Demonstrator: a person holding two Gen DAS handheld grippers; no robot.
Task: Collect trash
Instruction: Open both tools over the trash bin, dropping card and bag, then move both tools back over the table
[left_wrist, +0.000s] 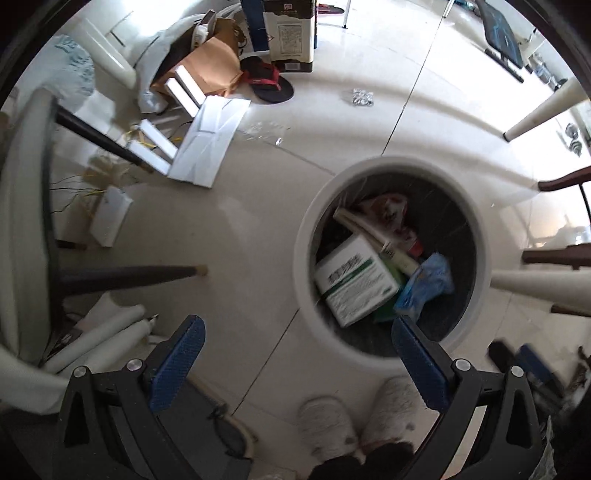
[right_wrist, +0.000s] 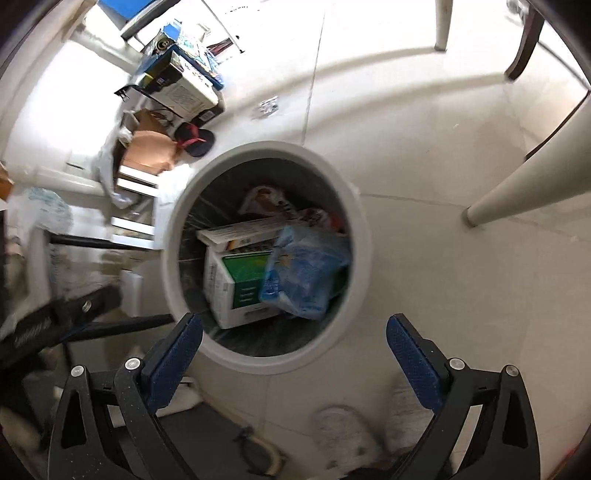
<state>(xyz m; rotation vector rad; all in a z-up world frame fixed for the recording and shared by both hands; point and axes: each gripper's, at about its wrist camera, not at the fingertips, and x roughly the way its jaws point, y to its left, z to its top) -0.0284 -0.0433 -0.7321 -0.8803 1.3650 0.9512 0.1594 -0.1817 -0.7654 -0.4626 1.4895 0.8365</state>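
Nearest the cameras, the left gripper (left_wrist: 295, 347) and the right gripper (right_wrist: 293, 343) both hover with their blue, textured pads spread wide apart and nothing between them. Beneath them, a pair of fuzzy white slippers (left_wrist: 328, 424) stands on the glossy pale floor tiles (left_wrist: 258, 221). Just beyond stands the round trash bin (right_wrist: 360, 236) with a thick, smooth grey rim. It holds a white and green cardboard box (right_wrist: 236, 288), a crumpled blue plastic bag (right_wrist: 306, 273), a long flat white carton (right_wrist: 247, 230) and printed wrappers. Farther off on the floor lie a small crinkled clear wrapper (left_wrist: 362, 98), white foam slabs (left_wrist: 208, 142) and a black sandal (left_wrist: 271, 83).
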